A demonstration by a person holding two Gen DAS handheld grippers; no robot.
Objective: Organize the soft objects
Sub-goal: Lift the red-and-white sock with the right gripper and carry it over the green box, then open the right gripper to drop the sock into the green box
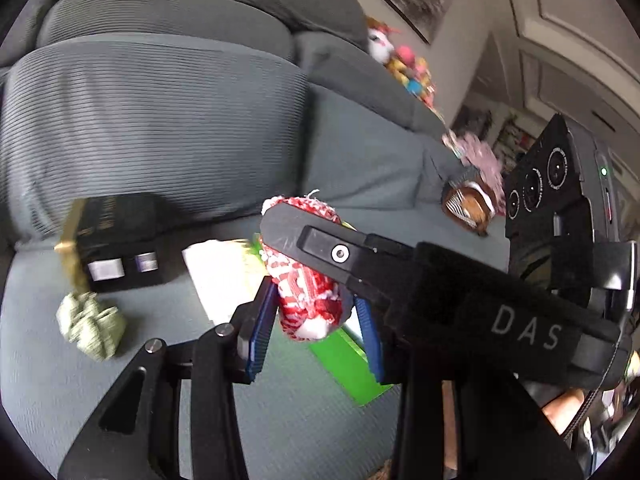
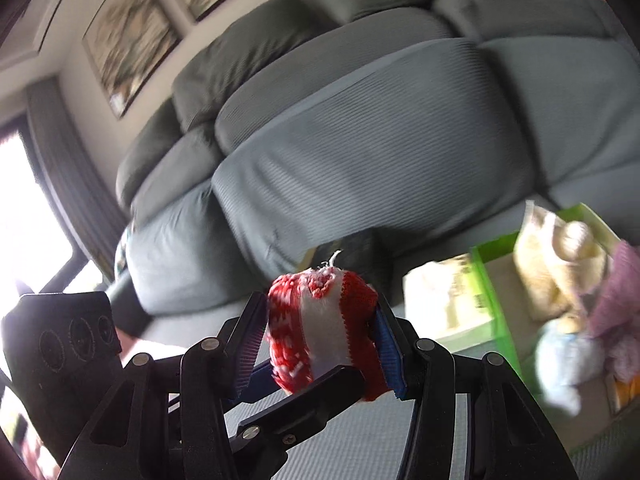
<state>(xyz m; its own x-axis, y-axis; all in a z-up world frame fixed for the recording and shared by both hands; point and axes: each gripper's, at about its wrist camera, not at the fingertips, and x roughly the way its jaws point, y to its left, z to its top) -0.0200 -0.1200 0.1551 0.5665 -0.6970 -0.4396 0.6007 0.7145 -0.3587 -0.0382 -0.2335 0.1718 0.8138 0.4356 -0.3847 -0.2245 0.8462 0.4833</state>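
Note:
A red-and-white knitted roll [image 1: 308, 300] hangs above the grey sofa seat [image 1: 140, 380]. Both grippers are on it. My left gripper [image 1: 316, 320] has its blue pads on either side of the roll's lower end. My right gripper [image 2: 320, 332] is shut on the same roll [image 2: 324, 320] and crosses the left wrist view from the right. A green box [image 2: 496, 320] with soft toys inside [image 2: 560, 260] sits at the right in the right wrist view. It also shows under the roll in the left wrist view [image 1: 352, 372].
A black box [image 1: 116, 240] and a crumpled green cloth [image 1: 90, 326] lie on the seat at the left. A white sheet [image 1: 218, 276] lies beside the green box. More toys [image 1: 404, 68] sit on the sofa back, and a brown one [image 1: 470, 206] on the seat.

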